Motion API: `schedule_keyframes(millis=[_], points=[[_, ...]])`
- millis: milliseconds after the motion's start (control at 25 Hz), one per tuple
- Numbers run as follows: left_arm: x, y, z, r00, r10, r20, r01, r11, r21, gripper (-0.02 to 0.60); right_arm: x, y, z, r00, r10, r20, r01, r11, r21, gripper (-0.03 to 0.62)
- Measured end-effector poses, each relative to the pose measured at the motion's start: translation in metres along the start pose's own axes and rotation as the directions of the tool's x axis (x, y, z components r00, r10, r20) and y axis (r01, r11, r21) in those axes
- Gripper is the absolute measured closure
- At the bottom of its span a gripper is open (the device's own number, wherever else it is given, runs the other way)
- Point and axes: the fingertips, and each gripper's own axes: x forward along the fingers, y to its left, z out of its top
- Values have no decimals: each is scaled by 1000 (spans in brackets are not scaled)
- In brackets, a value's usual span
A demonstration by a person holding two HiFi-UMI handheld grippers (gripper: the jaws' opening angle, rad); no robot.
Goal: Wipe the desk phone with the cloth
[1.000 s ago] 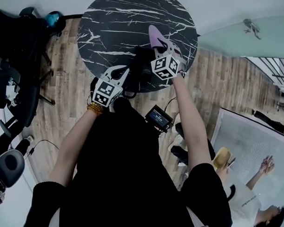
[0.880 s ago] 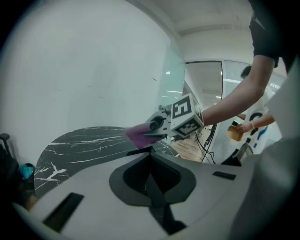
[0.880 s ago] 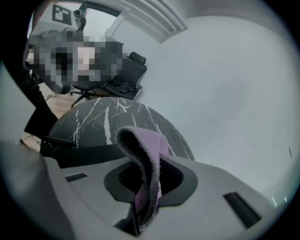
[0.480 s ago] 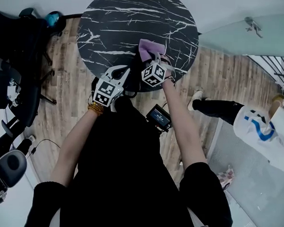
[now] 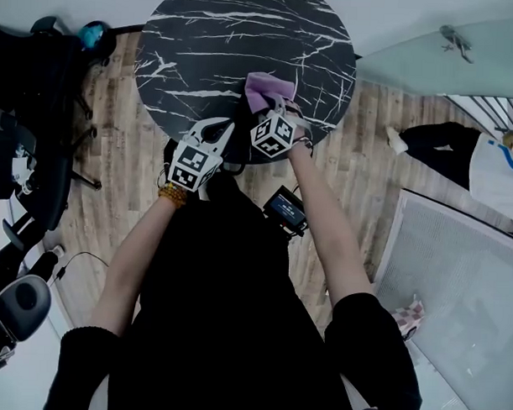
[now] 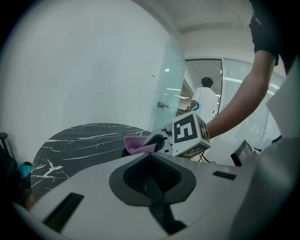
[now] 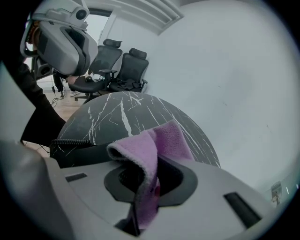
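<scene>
right claw [image 5: 283, 106] grips cloth [image 5: 262, 84] near table [image 5: 203, 38] edge

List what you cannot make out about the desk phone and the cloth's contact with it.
- Desk phone keys and screen: in the head view, the right tongs and cloth cover them. The right gripper view shows only a dark edge.
- Cloth-to-phone contact: in the right gripper view, the tongs' own body hides it.
- Phone in the left gripper view: blocked by the body of the left tongs.

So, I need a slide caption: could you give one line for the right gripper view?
Right gripper shut on a purple cloth, next to a black desk phone on a round marble-look table.
</scene>
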Motion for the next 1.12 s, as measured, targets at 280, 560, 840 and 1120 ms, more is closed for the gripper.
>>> schedule_keyframes(millis=[280,560,840,1120], points=[[6,-5,1,1000,-12,-6,12,1000,-4,568,-1,12,0,1000,13,-6,-13,1000,-4,534],[8,-6,0,1000,-10,-6,10,1000,-3,568,-3,25,-3,999,28,-15,-28,1000,-1,534],[9,-7,-2,1000,-12,-10,12,1000,-12,568,-6,36,-5,998,61,-30,-60,998,17,534],[12,-8,-1,1000,-13,-3,13,1000,-18,568,-6,44,-6,996,76,-44,-75,997,26,534]])
